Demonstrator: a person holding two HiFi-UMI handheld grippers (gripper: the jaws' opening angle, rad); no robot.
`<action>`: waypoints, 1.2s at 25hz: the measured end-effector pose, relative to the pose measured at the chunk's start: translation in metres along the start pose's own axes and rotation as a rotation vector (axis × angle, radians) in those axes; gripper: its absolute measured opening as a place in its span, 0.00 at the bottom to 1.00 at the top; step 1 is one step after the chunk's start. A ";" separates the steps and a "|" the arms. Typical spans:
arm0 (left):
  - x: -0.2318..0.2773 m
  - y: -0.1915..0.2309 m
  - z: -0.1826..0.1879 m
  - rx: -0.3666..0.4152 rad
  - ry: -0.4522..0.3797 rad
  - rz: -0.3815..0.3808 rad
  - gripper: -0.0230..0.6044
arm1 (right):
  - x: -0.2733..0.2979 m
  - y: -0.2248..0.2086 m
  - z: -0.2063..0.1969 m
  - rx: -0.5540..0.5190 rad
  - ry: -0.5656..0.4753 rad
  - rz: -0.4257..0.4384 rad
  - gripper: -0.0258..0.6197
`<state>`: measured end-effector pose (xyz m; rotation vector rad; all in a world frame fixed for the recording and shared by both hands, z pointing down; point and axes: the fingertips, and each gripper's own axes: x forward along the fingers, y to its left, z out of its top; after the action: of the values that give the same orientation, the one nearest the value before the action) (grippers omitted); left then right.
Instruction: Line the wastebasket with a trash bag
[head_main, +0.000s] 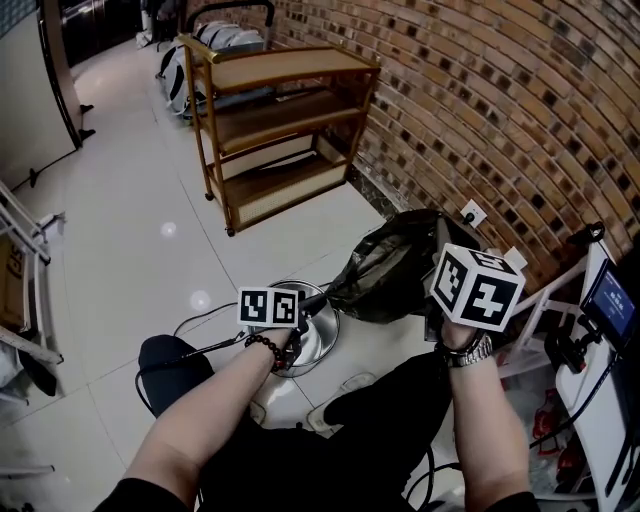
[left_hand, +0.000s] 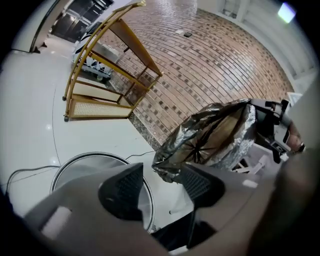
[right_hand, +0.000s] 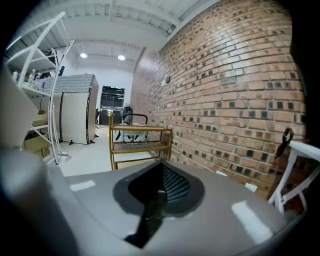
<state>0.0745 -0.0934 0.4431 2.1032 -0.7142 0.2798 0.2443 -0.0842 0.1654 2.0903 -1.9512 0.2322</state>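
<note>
**Tool state.** The right gripper (right_hand: 160, 192) has its jaws pressed together on a dark strip of film, which I judge to be an edge of the trash bag (head_main: 385, 265). The left gripper (left_hand: 161, 176) has its jaws spread. A crumpled corner of the bag hangs just beyond their tips, and the pads do not press on it.

**Position.** The bag is held aloft and partly ballooned, at about 2 o'clock from the wastebasket (left_hand: 87, 156). The wastebasket stands on the tiled floor (head_main: 130, 250) just ahead of the person's knees, open and unlined. A wooden shelf cart (head_main: 280, 130) stands at 12 o'clock and the brick wall (head_main: 500, 110) runs from 1 to 3 o'clock.

**Step in hand, as judged.** The left tool needs a fresh hold on the bag's mouth before the bag goes down.

**Recommendations.**
- Take a single layer of the hem with the left pads, opposite the right-hand pinch. Catching both layers would seal the mouth.
- Draw the two holds apart until the opening is wider than the rim.
- Bring the bag over the basket's centre before lowering it, closed end first.
- Fold the hem outward over the rim.

**Risk.** The film is slippery and a shallow bite may slip.
</note>
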 end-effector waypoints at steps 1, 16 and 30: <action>-0.001 0.001 0.001 -0.017 -0.005 -0.004 0.39 | -0.004 0.005 0.005 0.002 -0.011 0.015 0.04; -0.060 0.042 -0.004 -0.072 -0.023 0.032 0.12 | -0.040 0.066 0.015 0.053 -0.046 0.229 0.04; -0.177 0.043 0.029 0.195 -0.075 0.161 0.05 | -0.030 0.111 -0.055 0.063 0.088 0.358 0.04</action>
<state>-0.0953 -0.0678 0.3769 2.2531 -0.9355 0.3726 0.1348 -0.0448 0.2185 1.7178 -2.2772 0.4540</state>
